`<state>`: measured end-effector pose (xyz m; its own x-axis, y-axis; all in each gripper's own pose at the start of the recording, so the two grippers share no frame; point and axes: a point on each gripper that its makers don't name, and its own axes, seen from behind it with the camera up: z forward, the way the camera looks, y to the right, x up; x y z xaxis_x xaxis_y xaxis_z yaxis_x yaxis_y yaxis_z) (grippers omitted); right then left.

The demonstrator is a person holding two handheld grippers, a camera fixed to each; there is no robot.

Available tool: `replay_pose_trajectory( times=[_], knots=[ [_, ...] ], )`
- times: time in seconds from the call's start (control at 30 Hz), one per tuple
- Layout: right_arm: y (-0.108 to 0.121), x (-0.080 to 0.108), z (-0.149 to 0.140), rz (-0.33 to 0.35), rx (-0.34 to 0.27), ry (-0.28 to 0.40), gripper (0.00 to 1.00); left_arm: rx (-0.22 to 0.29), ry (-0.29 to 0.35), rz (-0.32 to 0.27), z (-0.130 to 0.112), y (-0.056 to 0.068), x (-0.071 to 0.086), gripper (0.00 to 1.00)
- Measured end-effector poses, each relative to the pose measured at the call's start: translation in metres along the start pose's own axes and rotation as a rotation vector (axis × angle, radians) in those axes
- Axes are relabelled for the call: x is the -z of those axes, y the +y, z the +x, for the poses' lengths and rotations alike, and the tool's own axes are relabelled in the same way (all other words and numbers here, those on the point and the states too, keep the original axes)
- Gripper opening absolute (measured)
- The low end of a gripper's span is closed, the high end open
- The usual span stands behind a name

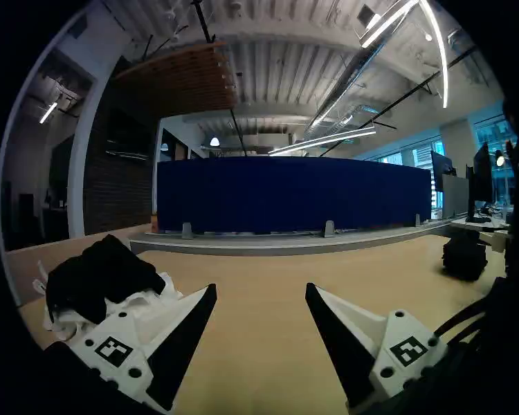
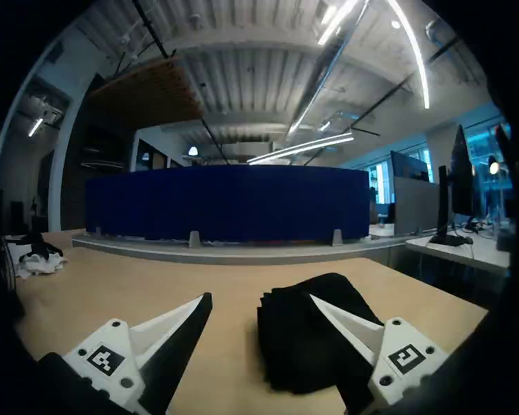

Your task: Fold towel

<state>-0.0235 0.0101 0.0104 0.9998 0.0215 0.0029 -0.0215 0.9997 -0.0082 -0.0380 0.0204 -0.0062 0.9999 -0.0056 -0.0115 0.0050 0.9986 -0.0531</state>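
In the left gripper view my left gripper is open over the bare wooden table, nothing between its fingers. A loose heap of black and white towels lies just beyond its left finger. A folded black stack sits far to the right. In the right gripper view my right gripper is open above the table. The folded black towel stack lies right in front, partly behind the right finger. The black and white heap shows at the far left.
A blue partition on a grey base runs along the far edge of the table. Desks with monitors stand to the right, beyond the table's right edge.
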Motion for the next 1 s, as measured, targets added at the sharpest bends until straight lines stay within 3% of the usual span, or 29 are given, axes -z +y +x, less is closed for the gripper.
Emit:
replay_pose_trajectory(
  times=[1.0],
  knots=[
    [-0.0005, 0.0028, 0.0013, 0.000, 0.000, 0.000, 1.00, 0.000, 0.001, 0.000, -0.0012, 0.0001, 0.0007, 0.96]
  ],
)
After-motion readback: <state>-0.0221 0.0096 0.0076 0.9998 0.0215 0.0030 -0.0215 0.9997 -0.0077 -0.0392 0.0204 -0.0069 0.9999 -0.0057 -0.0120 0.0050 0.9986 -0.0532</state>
